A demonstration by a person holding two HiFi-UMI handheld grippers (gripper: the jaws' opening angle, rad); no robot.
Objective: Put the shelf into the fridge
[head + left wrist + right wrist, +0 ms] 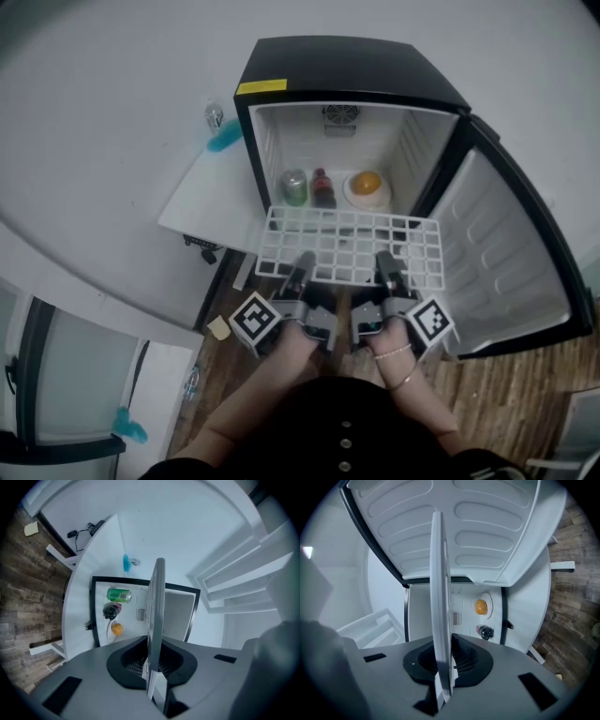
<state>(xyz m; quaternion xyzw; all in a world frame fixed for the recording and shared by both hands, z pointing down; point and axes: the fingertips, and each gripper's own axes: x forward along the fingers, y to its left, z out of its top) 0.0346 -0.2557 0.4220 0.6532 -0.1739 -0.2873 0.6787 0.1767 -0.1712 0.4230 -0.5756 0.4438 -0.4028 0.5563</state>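
A white wire shelf is held level in front of the open black mini fridge, its far edge at the fridge's mouth. My left gripper is shut on the shelf's near edge at the left, my right gripper on the near edge at the right. In the left gripper view the shelf runs edge-on between the jaws toward the fridge; the right gripper view shows the shelf the same way.
On the fridge floor stand a green can, a dark bottle and an orange on a white plate. The fridge door is swung open at the right. A white table stands at the left. The floor is wooden.
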